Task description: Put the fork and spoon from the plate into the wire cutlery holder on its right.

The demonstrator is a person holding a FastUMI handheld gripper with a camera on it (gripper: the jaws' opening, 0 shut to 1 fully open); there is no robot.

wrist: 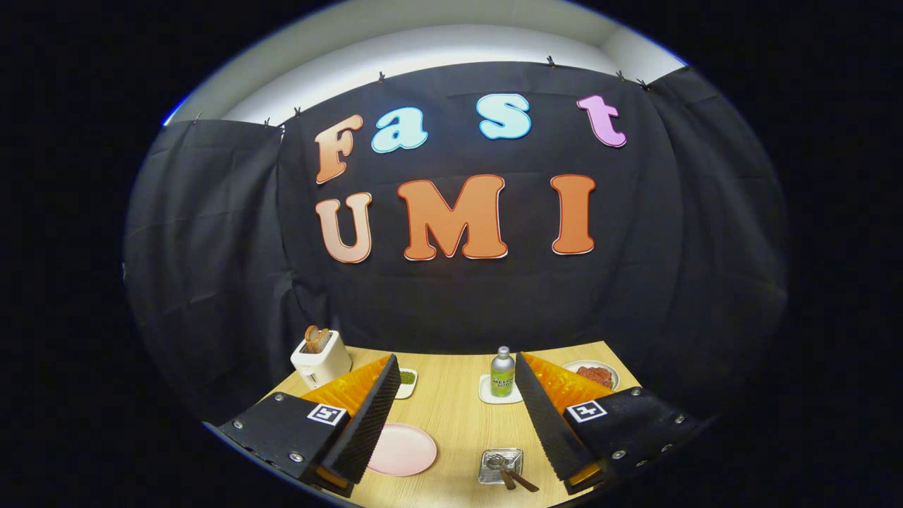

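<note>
My gripper (pixel 455 360) is held above the wooden table (pixel 458 416), open, with nothing between its fingers. Below and between the fingers lies a round pink plate (pixel 402 449), partly hidden by the left finger; the part I see is bare. To the plate's right stands the small wire cutlery holder (pixel 500 466). A fork and a spoon (pixel 509 473) rest inside it, their heads in the basket and their dark handles sticking out over its near rim.
A white toaster (pixel 321 360) with toast stands at the back left, and a small dish (pixel 407 382) of green stuff is near it. A metal bottle (pixel 502 372) on a white coaster stands mid-back. A plate of red food (pixel 595 374) sits at the back right.
</note>
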